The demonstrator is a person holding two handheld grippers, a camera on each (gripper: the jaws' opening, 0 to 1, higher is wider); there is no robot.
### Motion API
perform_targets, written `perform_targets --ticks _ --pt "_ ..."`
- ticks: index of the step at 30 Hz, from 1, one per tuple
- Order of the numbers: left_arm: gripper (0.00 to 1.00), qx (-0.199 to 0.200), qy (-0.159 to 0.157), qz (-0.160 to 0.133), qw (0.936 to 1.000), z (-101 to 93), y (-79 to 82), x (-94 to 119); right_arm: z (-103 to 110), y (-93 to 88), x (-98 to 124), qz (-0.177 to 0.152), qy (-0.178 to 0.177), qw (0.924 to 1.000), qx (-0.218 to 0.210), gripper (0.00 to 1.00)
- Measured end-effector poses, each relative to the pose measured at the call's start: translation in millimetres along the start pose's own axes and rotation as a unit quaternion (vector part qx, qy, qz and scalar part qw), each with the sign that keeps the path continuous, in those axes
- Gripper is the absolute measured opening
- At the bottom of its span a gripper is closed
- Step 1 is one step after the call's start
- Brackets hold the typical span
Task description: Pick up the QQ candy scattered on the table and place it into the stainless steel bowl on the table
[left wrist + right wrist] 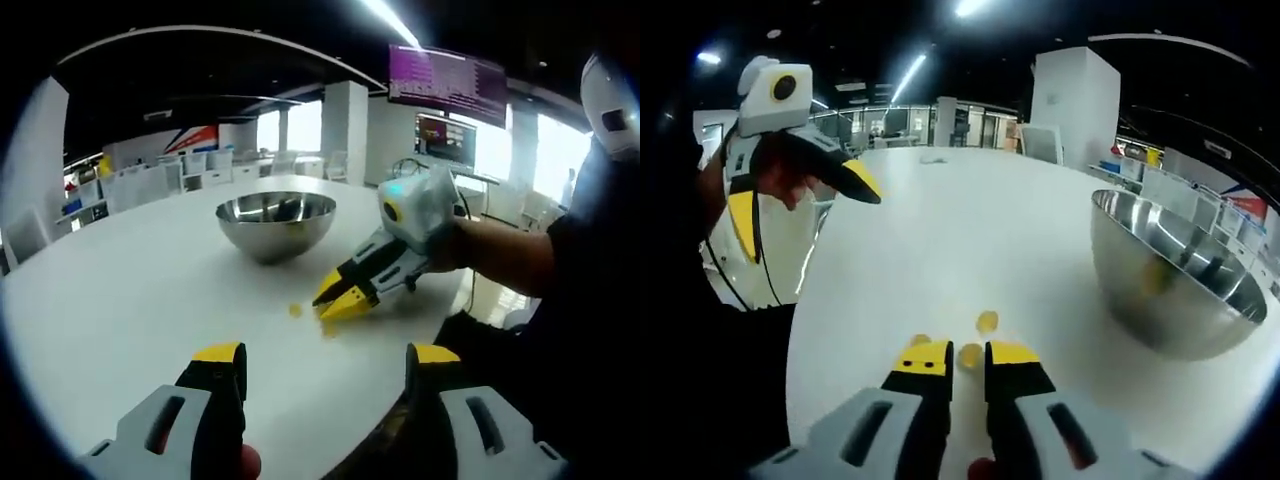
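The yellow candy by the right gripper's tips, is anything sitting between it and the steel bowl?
Nothing visible does. The yellow candy lies between the right gripper jaw tips, with another candy just beyond. From there to the stainless steel bowl, the right gripper view shows bare white table. The left gripper hangs off to the other side.

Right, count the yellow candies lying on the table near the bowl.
3 in the right gripper view: one candy ahead of the right hand-held gripper, one between its tips, one partly hidden beside its left tip. More may be hidden.
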State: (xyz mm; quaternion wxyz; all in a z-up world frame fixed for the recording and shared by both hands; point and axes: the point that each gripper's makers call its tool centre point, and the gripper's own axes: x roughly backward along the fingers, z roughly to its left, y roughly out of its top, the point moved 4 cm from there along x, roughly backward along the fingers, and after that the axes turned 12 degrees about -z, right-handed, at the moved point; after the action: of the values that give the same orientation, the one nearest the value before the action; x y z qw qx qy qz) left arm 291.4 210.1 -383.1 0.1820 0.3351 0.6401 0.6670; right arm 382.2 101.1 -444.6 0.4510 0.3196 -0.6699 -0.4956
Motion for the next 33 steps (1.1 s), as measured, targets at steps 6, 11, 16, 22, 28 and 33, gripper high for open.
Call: perform_targets --ticks 6,11,16,22,28,33 --pt "0.65 -0.001 -0.002 -0.001 1.0000 -0.6 0.8 -0.6 -0.4 -1.3 -0.2 -0.005 -0.003 0.9999 -0.009 0.10" --pt "0.65 -0.001 -0.002 -0.001 1.0000 -0.7 0.7 -0.4 -1.2 -1.6 -0.2 -0.008 -0.004 0.9999 -0.008 0.09" --pt "0.65 0.001 -0.001 -0.001 1.0000 -0.5 0.0 -0.5 -1.9 -1.1 -0.1 -0.011 -0.007 0.9999 -0.009 0.08" --pt "0.65 0.003 -0.009 0.000 1.0000 -4.2 -2.1 -7.5 -5.4 11.3 11.0 -0.020 -0.016 0.9997 -0.002 0.08" --pt "0.65 -0.001 -0.018 -0.004 0.9998 -8.9 3.2 -13.4 -11.6 41.3 52.8 -0.055 -0.024 0.9981 -0.007 0.08" --pt "0.65 -0.002 -0.021 -0.002 0.9998 -10.0 3.4 -15.6 -17.1 59.6 102.1 -0.087 -0.041 0.9950 -0.023 0.08"
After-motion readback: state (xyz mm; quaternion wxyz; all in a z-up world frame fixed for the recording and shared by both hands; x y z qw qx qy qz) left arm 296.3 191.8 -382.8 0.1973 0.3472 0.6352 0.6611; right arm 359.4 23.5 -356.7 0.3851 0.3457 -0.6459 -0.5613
